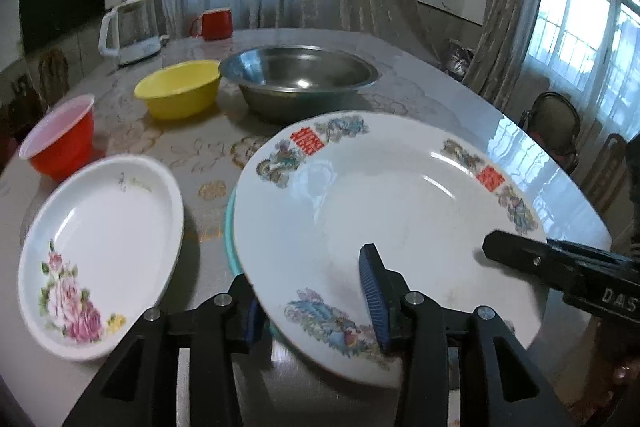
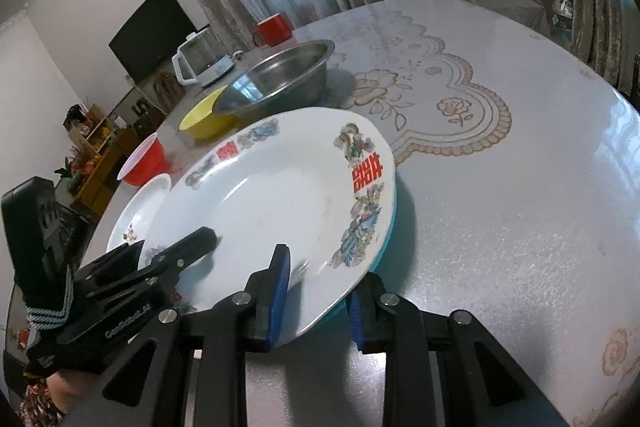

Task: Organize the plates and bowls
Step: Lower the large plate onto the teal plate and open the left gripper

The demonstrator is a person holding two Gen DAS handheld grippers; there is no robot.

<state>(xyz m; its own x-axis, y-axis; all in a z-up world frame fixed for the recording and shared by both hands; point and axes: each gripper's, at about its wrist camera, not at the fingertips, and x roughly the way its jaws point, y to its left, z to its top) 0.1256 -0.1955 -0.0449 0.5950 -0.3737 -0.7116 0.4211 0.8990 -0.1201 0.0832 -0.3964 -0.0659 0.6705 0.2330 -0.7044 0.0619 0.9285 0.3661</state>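
Note:
A large white plate with red characters and flower prints (image 1: 392, 211) (image 2: 280, 203) lies over a teal plate (image 1: 231, 227) (image 2: 390, 231) on the table. My left gripper (image 1: 316, 303) straddles the large plate's near rim, one finger above and one below, and looks closed on it. My right gripper (image 2: 320, 299) straddles the plate's rim from the right side, likewise one finger above and one below. A white plate with pink roses (image 1: 100, 251) (image 2: 138, 211) lies to the left.
A red bowl (image 1: 60, 143) (image 2: 145, 159), a yellow bowl (image 1: 178, 93) (image 2: 202, 119) and a steel basin (image 1: 300, 79) (image 2: 280, 77) stand behind the plates. A kettle (image 1: 130, 29) and a red mug (image 1: 214, 23) stand at the far edge. Chairs stand around the table.

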